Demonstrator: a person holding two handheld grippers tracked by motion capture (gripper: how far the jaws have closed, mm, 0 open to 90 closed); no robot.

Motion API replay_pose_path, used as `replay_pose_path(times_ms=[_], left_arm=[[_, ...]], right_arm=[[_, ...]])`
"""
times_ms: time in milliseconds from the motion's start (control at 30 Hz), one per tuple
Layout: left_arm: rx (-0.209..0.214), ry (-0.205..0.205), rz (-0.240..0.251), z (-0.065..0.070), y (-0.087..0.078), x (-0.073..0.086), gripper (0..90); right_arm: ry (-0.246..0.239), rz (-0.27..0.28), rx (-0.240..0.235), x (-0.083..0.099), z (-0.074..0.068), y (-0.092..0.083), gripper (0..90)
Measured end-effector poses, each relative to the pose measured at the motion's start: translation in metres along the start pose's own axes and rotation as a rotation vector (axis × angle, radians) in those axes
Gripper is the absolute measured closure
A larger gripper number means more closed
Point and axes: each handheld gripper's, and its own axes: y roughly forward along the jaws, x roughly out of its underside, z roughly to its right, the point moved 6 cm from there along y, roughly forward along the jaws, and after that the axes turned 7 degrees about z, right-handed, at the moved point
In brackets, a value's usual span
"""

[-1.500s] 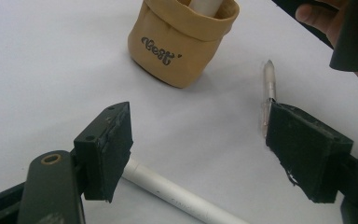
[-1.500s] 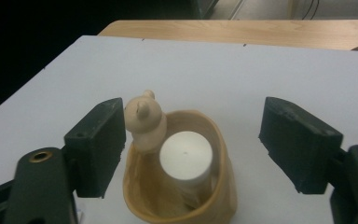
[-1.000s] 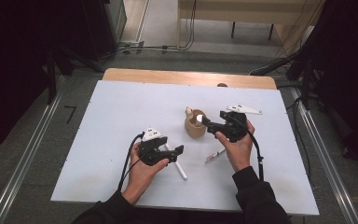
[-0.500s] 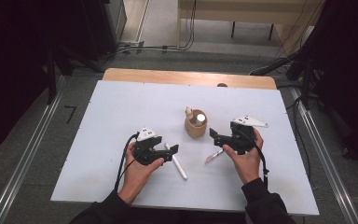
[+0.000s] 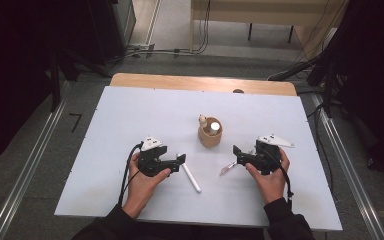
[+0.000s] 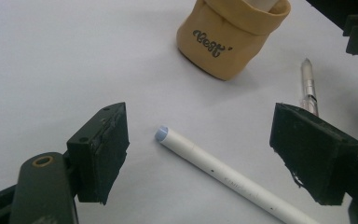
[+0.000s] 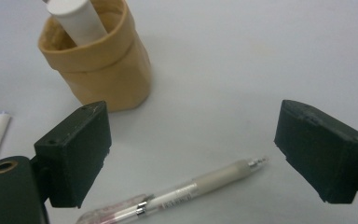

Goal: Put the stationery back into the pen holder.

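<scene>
Jaws of the right gripper [image 5: 236,154] have just been opening and stand wide, straddling the clear mechanical pencil [image 7: 177,195] lying near the tan paper-leather pot [image 7: 103,65]. Lower squarely and close mid-barrel. Left gripper [image 5: 181,161], also released, brackets the white marker [image 6: 228,177].

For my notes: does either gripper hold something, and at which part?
Nothing is held. The left gripper stands open around the white pen, the right gripper around the clear pen.

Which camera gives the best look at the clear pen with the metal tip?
The right gripper view: the clear pen lies whole between the open jaws. The left gripper view catches just its tip end; the high view shows it small.
</scene>
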Motion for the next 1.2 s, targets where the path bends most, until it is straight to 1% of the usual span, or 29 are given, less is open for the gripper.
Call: replay_pose_path(times_ms=[67, 133, 467, 533, 633, 867, 967, 1200], left_arm=[[0.001, -0.001, 0.001, 0.000, -0.001, 0.000, 20.4], [-0.002, 0.001, -0.002, -0.001, -0.001, 0.001, 20.4], [-0.004, 0.003, -0.006, -0.003, 0.000, 0.002, 20.4], [-0.004, 0.005, -0.009, -0.003, 0.000, 0.003, 20.4], [-0.004, 0.003, -0.007, -0.002, 0.001, 0.003, 20.4], [-0.004, 0.004, -0.007, -0.003, 0.000, 0.003, 20.4], [-0.003, 0.004, -0.007, -0.002, 0.000, 0.003, 20.4], [-0.001, 0.003, -0.007, -0.003, 0.000, 0.003, 20.4]], right_arm=[[0.002, -0.008, 0.017, 0.005, 0.002, 0.000, 9.5], [0.008, -0.023, 0.019, 0.009, 0.003, 0.001, 9.5], [-0.018, -0.063, 0.053, 0.021, -0.001, 0.009, 8.7], [-0.026, -0.065, 0.072, 0.022, -0.001, 0.011, 8.7], [-0.019, -0.076, 0.089, 0.025, 0.000, 0.013, 8.7], [-0.034, -0.083, 0.101, 0.029, -0.001, 0.015, 8.7], [-0.035, -0.074, 0.105, 0.030, -0.001, 0.015, 8.8], [-0.040, -0.081, 0.121, 0.033, -0.001, 0.017, 8.9]])
